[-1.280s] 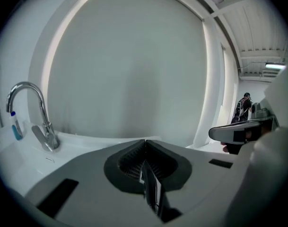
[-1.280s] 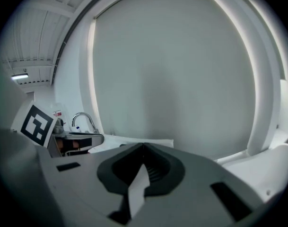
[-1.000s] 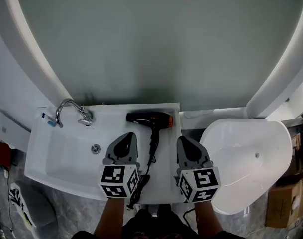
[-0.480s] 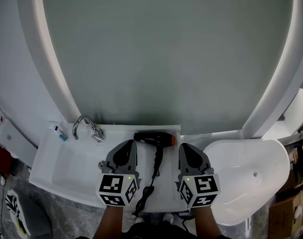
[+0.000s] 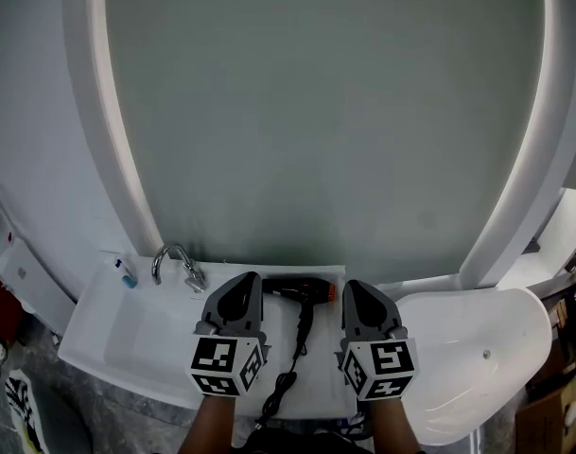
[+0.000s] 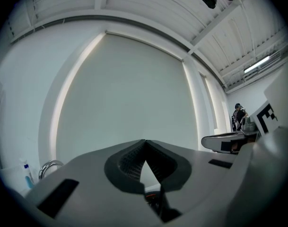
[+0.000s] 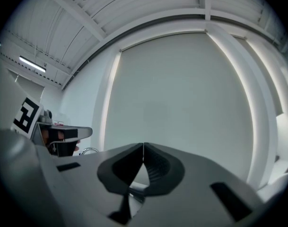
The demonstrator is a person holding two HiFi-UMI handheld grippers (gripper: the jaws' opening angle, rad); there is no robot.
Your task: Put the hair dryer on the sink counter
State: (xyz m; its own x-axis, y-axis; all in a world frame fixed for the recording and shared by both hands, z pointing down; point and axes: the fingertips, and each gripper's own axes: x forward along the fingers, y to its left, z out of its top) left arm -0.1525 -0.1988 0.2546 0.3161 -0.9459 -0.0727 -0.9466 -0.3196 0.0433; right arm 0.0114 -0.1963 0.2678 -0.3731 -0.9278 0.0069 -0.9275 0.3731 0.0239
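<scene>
A black hair dryer (image 5: 302, 291) with an orange end lies on the white sink counter (image 5: 325, 386), its black cord (image 5: 286, 381) trailing toward the front edge. My left gripper (image 5: 242, 284) hovers just left of the dryer, shut with nothing between its jaws. My right gripper (image 5: 356, 289) hovers just right of it, also shut and empty. In the left gripper view the closed jaw tips (image 6: 144, 143) point up at the wall. The right gripper view shows its tips (image 7: 143, 146) meeting the same way.
A chrome faucet (image 5: 177, 263) stands at the back of the basin (image 5: 127, 334), with a small blue-capped tube (image 5: 125, 272) left of it. A white rounded fixture (image 5: 477, 357) sits to the right. Cardboard boxes (image 5: 552, 414) lie on the floor at far right.
The head view has tilted upward, so the sink and dryer sit lower in the picture. Both grippers keep their places beside the dryer, still shut.
</scene>
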